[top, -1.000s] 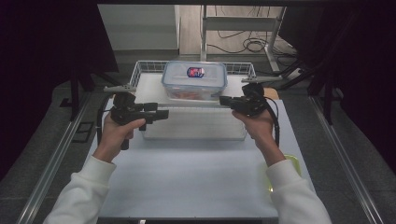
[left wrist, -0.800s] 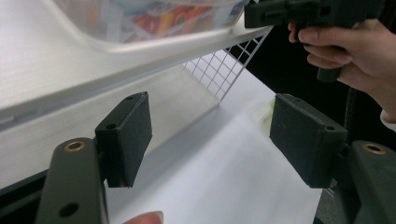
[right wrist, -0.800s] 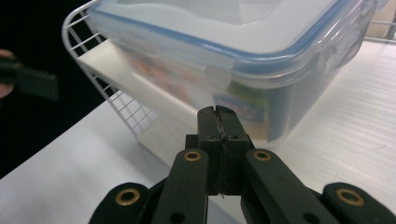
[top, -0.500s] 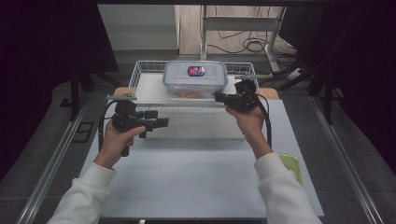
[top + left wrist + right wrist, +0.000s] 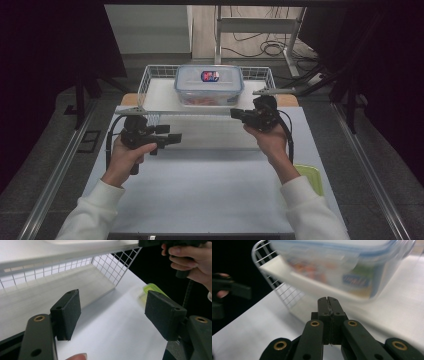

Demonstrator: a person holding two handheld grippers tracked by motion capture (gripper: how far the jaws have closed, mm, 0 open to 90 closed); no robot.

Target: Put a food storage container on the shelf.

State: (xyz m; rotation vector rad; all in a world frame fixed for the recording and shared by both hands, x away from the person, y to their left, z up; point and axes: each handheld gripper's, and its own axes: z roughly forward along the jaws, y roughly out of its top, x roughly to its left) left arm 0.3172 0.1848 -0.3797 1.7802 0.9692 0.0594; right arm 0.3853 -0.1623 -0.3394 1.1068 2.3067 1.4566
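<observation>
Container [image 5: 209,85], clear plastic with a blue-rimmed clip lid, sits in the white wire basket [image 5: 145,85] just ahead of both tools, closer to the right one. Nothing holds it.

Right gripper [image 5: 235,114]: jaws pressed together, empty, tip aimed at the near wall of the container; its own view puts the tub [image 5: 342,267] directly beyond the closed tip, blurred, not touching as far as I can tell. Left gripper [image 5: 176,137]: jaws apart, nothing between the pads [image 5: 68,311], sitting off to the side of the basket's near corner and lower over the white tabletop [image 5: 200,185].

Progress, my read: approach only. Lid looks on with clips down, tub not lifted or shifted out. Everything to do with the container itself is left.

Around: a yellow-green item [image 5: 310,176] lies at the table edge behind the right hand, out of the way. Obstruction: the basket's front wire wall stands between both tools and the tub, so any reach goes over the rim.
</observation>
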